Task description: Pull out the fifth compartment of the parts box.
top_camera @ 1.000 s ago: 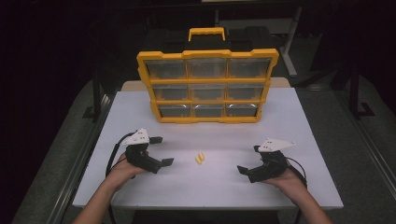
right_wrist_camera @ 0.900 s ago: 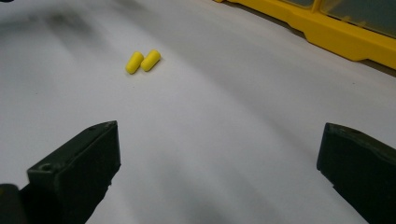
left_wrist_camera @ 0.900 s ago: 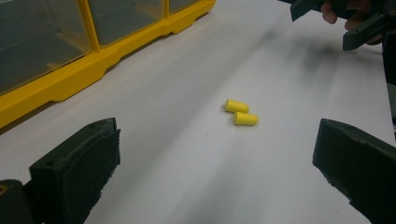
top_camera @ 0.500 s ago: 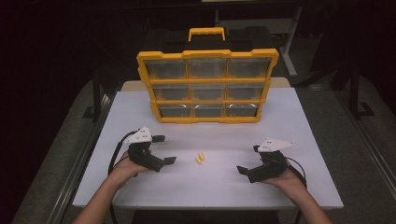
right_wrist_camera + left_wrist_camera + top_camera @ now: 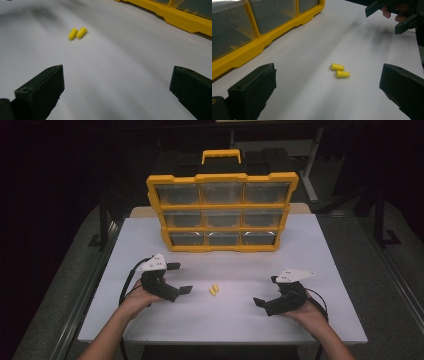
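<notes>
Left gripper [image 5: 181, 277]: jaws spread wide, holding nothing, low over the white table [image 5: 320, 245], aimed right toward the centre. Two yellow earplugs [image 5: 213, 290] lie side by side, touching, on bare tabletop just right of it, between both grippers and nearer the left one. Behind them stands a yellow organiser [image 5: 222, 212] with clear drawers, upright, well apart. Right gripper [image 5: 266, 291]: jaws also wide apart, empty, pointing left toward the earplugs.

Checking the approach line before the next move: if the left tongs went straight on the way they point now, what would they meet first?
Most likely the two yellow earplugs, which lie side by side on the white table ahead of the open left tongs. Depth is hard to judge.
</notes>
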A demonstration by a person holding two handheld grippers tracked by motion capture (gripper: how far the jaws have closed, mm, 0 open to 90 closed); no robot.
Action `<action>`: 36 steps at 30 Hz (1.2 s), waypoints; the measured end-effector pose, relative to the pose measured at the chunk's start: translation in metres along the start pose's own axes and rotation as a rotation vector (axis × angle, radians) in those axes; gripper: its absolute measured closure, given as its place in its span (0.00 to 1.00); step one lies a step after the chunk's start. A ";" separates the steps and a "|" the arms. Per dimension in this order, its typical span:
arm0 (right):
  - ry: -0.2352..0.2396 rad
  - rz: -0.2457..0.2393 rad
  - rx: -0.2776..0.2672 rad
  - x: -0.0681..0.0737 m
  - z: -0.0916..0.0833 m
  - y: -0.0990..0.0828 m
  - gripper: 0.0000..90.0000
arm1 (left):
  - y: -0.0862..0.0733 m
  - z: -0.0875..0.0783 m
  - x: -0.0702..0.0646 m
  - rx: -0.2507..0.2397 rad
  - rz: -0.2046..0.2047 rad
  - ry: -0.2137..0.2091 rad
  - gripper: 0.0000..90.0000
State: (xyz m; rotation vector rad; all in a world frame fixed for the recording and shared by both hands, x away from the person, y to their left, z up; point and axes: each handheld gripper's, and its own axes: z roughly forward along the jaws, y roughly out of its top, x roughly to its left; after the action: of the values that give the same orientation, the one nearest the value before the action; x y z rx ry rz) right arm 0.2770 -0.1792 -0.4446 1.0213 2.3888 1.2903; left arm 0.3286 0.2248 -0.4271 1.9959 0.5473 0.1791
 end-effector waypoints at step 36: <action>0.005 0.003 -0.003 0.000 0.000 0.000 0.00 | 0.016 0.026 0.000 -0.011 0.015 -0.018 0.00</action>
State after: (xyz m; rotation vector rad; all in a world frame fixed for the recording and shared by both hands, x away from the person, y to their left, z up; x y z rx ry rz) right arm 0.2772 -0.1798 -0.4445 1.0220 2.3894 1.2989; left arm 0.3424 0.1982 -0.4256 1.9896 0.5189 0.1726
